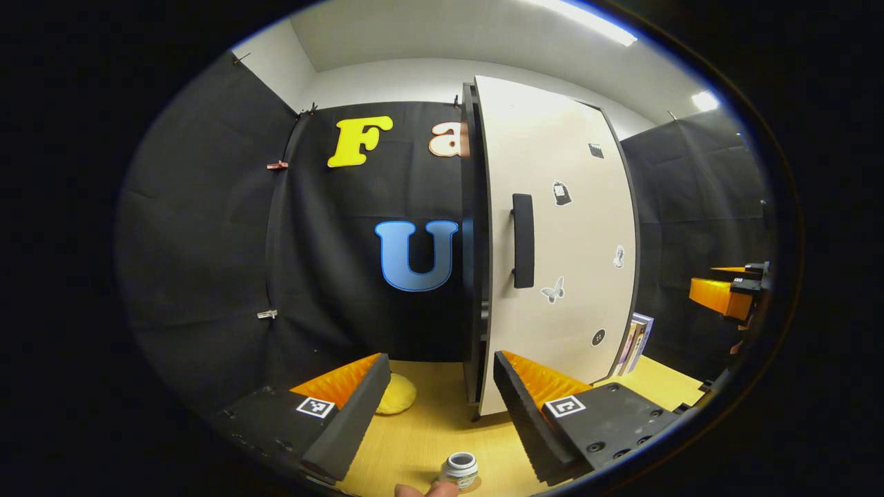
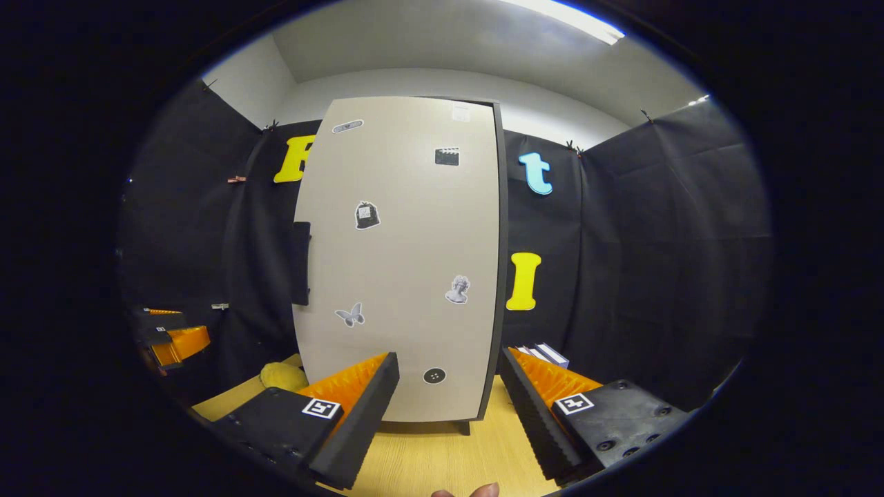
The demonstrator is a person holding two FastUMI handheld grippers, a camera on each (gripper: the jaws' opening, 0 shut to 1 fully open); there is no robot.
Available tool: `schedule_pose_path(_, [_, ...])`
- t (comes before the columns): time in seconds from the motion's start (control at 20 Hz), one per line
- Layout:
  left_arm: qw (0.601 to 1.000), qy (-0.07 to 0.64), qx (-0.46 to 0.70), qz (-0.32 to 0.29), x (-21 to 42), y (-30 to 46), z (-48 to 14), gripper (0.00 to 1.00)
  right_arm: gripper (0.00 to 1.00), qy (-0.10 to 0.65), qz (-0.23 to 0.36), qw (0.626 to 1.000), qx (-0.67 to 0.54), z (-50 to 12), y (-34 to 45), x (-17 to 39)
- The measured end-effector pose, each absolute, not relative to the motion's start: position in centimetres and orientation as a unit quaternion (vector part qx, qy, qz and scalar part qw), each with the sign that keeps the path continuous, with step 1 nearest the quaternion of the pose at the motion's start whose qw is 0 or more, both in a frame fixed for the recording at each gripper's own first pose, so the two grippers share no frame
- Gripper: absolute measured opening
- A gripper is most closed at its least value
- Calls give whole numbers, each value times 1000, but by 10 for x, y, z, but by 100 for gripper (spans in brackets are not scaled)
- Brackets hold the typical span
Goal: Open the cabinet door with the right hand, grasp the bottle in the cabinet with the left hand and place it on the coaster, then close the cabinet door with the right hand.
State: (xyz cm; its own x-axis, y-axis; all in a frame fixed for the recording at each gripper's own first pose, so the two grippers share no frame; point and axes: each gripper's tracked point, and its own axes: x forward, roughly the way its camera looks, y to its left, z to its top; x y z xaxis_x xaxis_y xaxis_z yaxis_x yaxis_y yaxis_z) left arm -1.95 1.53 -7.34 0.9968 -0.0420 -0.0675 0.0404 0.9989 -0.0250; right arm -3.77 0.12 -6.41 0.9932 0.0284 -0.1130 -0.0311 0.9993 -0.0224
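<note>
- Left gripper view: the left gripper (image 1: pixel 438 407) is hanging released over the wooden bench (image 1: pixel 428 435), its two fingers spread wide with nothing between them; the bottle (image 1: pixel 459 469) is standing upright on the bench just below the gap, its open mouth facing up, and it seems to be sitting on a brownish coaster, though too little of that is showing to be sure; a fingertip (image 1: pixel 428 490) is poking in at the bottom edge beside the bottle; the cabinet door (image 1: pixel 552 248) is sitting nearly shut, a dark gap showing along its handle (image 1: pixel 523 240) side; a yellow soft thing (image 1: pixel 397 395) is lying on the bench left of the cabinet; the right gripper (image 1: pixel 728 290) is hovering far right, well apart from the door.
- Right gripper view: the right gripper (image 2: pixel 449 407) is also hanging released, fingers wide and gripping nothing; the cabinet door (image 2: pixel 407 262) is facing it squarely, stickers dotted over it; books (image 2: pixel 545 354) are standing at the cabinet's right; the left gripper (image 2: pixel 173 338) is showing far left.
</note>
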Motion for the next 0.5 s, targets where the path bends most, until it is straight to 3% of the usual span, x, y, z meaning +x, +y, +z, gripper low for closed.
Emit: schedule_pose_path(0.5, [999, 38, -10, -23, -16, 9, -75, 95, 98, 57, 15, 998, -10, -63, 2, -38])
